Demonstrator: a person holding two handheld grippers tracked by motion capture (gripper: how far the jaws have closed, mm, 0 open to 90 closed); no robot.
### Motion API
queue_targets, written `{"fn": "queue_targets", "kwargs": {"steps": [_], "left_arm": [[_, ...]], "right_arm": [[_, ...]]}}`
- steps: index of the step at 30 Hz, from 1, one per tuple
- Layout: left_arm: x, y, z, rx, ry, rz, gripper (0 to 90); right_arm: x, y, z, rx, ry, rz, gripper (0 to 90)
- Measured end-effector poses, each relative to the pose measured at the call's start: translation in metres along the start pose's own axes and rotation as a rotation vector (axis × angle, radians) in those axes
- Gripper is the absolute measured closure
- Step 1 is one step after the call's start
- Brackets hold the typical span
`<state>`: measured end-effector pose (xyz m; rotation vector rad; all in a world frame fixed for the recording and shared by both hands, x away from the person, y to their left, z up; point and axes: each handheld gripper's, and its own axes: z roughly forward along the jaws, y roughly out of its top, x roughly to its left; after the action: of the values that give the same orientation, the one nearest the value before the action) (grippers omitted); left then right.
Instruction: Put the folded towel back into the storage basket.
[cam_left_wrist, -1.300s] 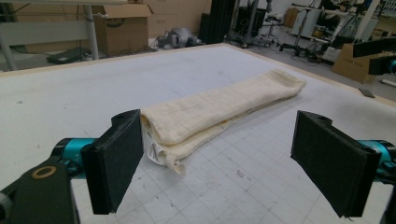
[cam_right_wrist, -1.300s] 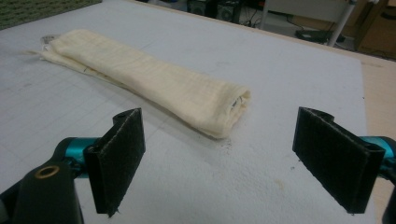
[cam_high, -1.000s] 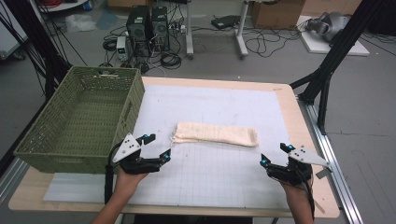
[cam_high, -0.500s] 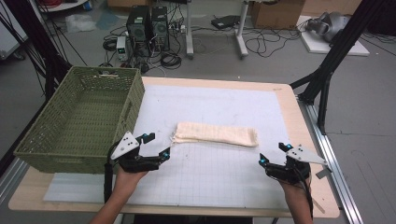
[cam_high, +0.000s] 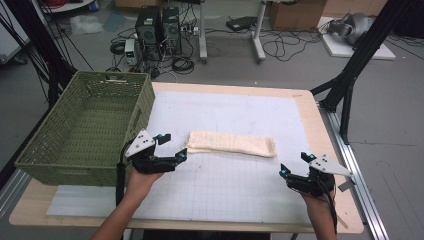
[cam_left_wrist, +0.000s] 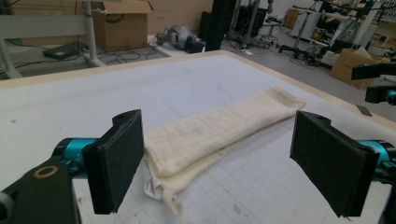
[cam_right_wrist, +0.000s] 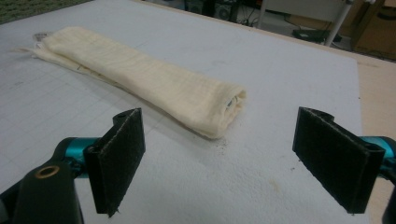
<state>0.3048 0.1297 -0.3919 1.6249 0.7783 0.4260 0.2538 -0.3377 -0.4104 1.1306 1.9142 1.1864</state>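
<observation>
— High view first: how many things sit on the surface (cam_high: 300, 115)?
— Two. One folded cream towel (cam_high: 231, 144) lies near the middle on the white mat (cam_high: 240, 110), and one green woven basket (cam_high: 85, 131) stands at the left edge. Two grippers: the left gripper (cam_high: 172, 146) just left of the towel's left end, the right gripper (cam_high: 295, 163) near the right corner, well apart from the towel.
— Left gripper view?
— Two black jaws spread wide, holding nothing; the towel's (cam_left_wrist: 219, 133) near end lies between them, just ahead.
— Right gripper view?
— Again two jaws wide apart and empty; the towel (cam_right_wrist: 140, 79) lies farther off, its rolled end nearest.
</observation>
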Motion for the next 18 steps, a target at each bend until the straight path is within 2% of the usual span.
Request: {"fn": "queue_targets", "kwargs": {"steps": [6, 11, 15, 18], "left_arm": [[-0.003, 0.018, 0.014, -0.015, -0.006, 0.018, 18.4], [-0.003, 0.028, 0.023, 0.010, -0.010, 0.034, 18.4], [0.001, 0.032, 0.031, 0.026, -0.011, 0.017, 18.3], [0.005, 0.031, 0.038, 0.048, 0.007, 0.017, 18.4]], "right_arm": [[-0.001, 0.000, -0.002, -0.001, -0.005, 0.009, 15.3], [-0.004, -0.001, -0.003, -0.010, -0.009, 0.018, 15.3], [-0.004, 0.000, -0.004, -0.010, -0.008, 0.016, 15.3], [-0.003, 0.000, -0.004, -0.012, -0.007, 0.016, 15.3]]}}
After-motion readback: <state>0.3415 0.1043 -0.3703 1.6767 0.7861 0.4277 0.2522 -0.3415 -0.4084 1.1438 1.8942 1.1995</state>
